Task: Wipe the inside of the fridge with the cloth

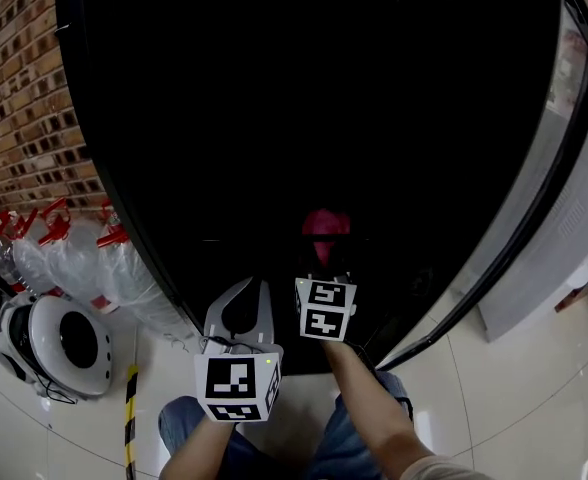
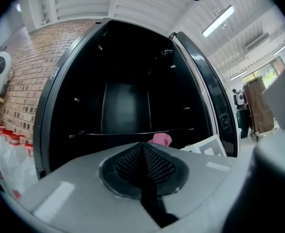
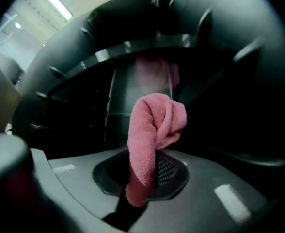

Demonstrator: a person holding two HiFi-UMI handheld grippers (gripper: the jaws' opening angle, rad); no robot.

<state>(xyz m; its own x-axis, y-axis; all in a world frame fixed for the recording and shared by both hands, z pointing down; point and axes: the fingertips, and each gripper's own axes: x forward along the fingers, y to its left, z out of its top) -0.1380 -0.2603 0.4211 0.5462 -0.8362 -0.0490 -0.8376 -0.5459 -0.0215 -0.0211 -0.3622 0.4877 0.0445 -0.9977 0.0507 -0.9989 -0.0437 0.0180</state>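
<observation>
The black fridge (image 1: 274, 98) stands open with a dark interior and a shelf (image 2: 133, 132) across it. My right gripper (image 3: 141, 176) is shut on a pink cloth (image 3: 154, 130), which sticks up from the jaws inside the fridge. From the head view the cloth (image 1: 325, 226) shows just beyond the right gripper (image 1: 324, 273), low in the fridge opening. My left gripper (image 2: 143, 166) is shut with nothing in it and hangs outside the fridge front, left of the right one (image 1: 242, 313). The cloth (image 2: 161, 139) peeks over its jaws.
The fridge door (image 1: 534, 198) stands open to the right. A brick wall (image 1: 19, 88) lies left of the fridge. Plastic-wrapped bottles with red caps (image 1: 74, 253) and a round white device (image 1: 59, 343) sit on the tiled floor at the left.
</observation>
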